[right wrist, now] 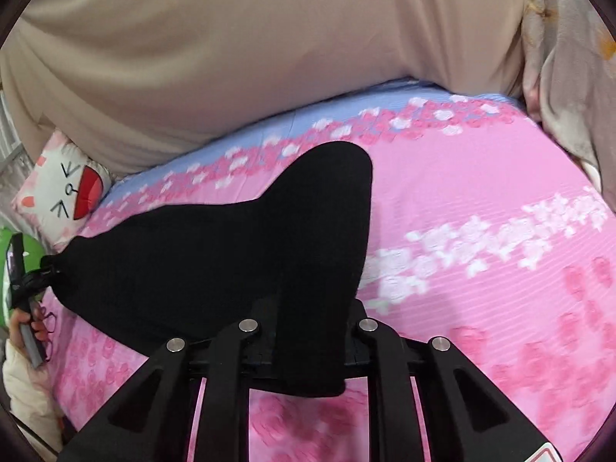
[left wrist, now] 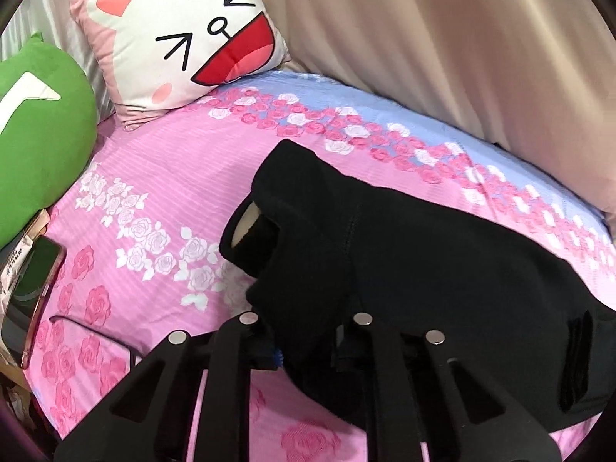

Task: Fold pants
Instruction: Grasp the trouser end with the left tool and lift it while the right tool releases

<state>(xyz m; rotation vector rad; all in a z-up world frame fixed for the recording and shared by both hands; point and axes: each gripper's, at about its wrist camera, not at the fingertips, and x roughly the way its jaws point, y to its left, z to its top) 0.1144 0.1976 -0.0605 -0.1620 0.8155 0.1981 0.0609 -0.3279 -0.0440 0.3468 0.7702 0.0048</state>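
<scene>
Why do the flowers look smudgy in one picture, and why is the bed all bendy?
Right wrist view: the rose sheet is smeared by motion blur. Left wrist view: the roses are sharper near the cat pillow. Both views: the fisheye lens curves the bed's edge, with dark corners.

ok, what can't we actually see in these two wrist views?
- Left wrist: left gripper jaws' tips buried in the black pants; contact unseen.
- Right wrist: right gripper jaws' tips hidden under the same cloth.
- Neither view shows the pants' full outline; which end is waist or hem is unclear.
- Right wrist: the bedsheet is motion-blurred.
- Left wrist: phone cut by edge.
</scene>
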